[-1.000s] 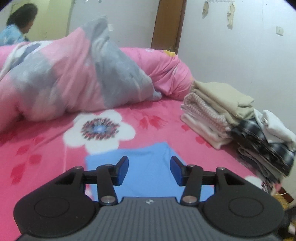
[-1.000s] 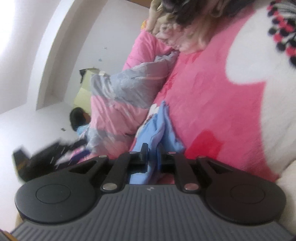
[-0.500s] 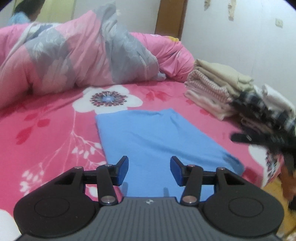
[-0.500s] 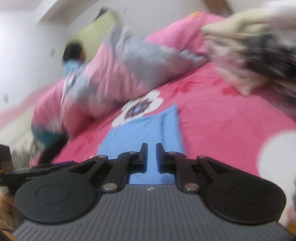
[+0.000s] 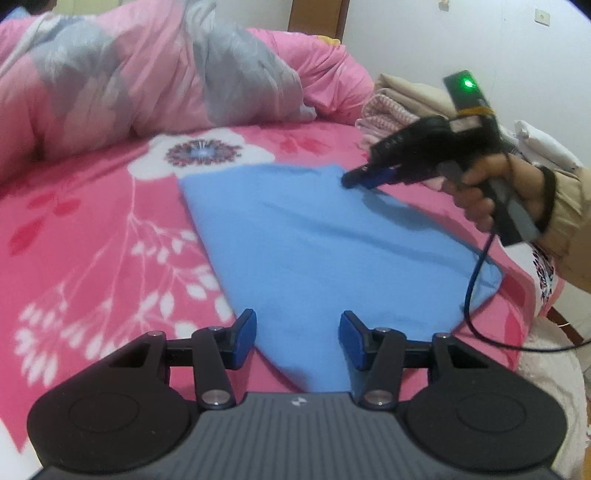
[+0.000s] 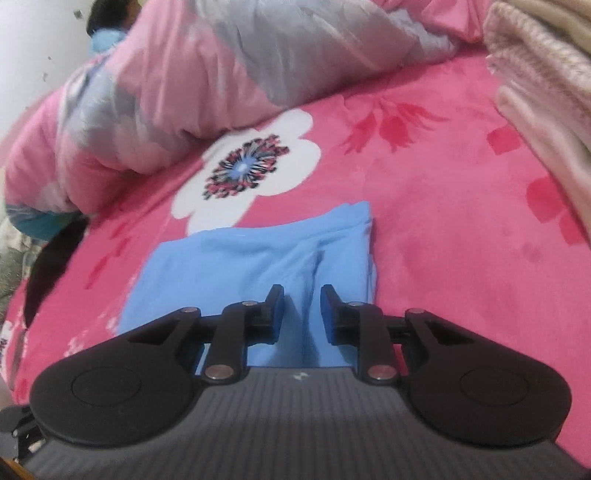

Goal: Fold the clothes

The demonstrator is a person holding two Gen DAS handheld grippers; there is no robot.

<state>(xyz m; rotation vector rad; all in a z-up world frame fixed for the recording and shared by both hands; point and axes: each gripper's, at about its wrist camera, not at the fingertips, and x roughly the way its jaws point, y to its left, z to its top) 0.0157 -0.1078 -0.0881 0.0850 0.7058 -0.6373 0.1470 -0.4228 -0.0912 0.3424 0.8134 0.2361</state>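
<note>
A light blue garment (image 5: pixel 314 240) lies folded in a long flat strip on the pink floral bedspread (image 5: pixel 92 240). My left gripper (image 5: pixel 297 332) hovers open over the strip's near end, with nothing pressed between its pads. My right gripper (image 5: pixel 354 179), held by a hand (image 5: pixel 480 192), points at the strip's far right corner. In the right wrist view the right gripper (image 6: pixel 301 310) has its jaws opening just above the blue garment (image 6: pixel 240 266). A soft crease of the cloth runs below the gap, and the pads do not press on it.
A bunched pink and grey quilt (image 5: pixel 147 74) fills the back of the bed. A stack of folded clothes (image 5: pixel 399 99) stands at the right, close to the right gripper, and shows as the stack (image 6: pixel 535 74) in the right wrist view. A person (image 6: pixel 107 26) is beyond the quilt.
The right gripper swung across the bed and rolled level, then its jaws parted from the blue cloth it held. It now shows in the left view. The left gripper sank toward the strip's near end.
</note>
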